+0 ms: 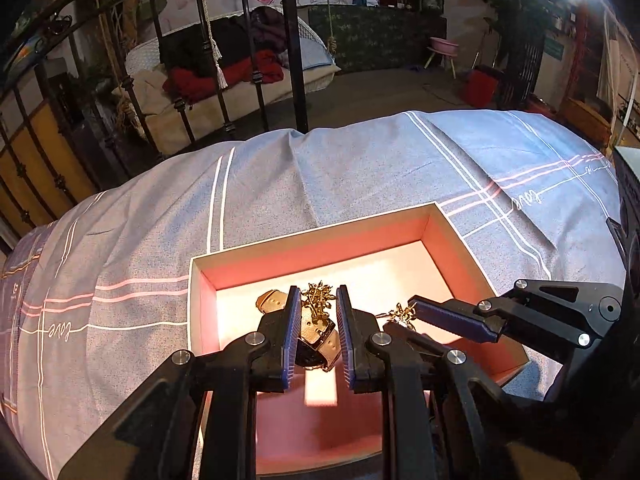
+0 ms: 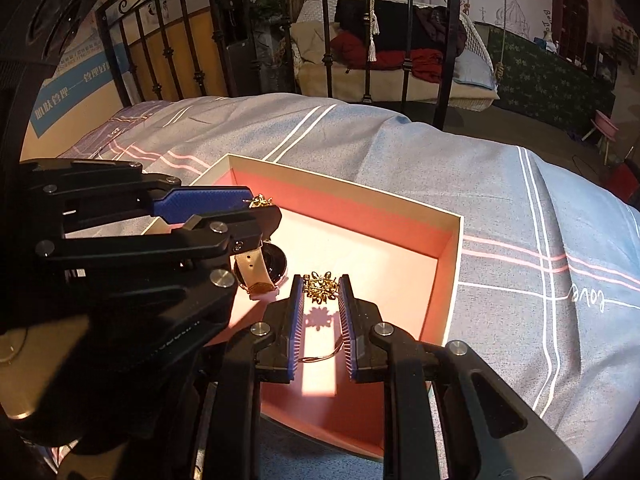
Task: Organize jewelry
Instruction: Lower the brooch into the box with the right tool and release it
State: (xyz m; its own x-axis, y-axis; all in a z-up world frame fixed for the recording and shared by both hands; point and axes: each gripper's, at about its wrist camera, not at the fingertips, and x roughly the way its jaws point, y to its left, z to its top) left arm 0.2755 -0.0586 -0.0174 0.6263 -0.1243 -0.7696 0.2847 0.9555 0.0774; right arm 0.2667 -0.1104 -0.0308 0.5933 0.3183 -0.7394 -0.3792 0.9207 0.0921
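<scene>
Watch (image 1: pixel 316 334) (partly hidden) lies behind left gripper (image 1: pixel 319 312).

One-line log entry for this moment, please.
left hand-held gripper: open, gold ornament between fingers | right hand-held gripper: open around gold brooch | watch in box
</scene>
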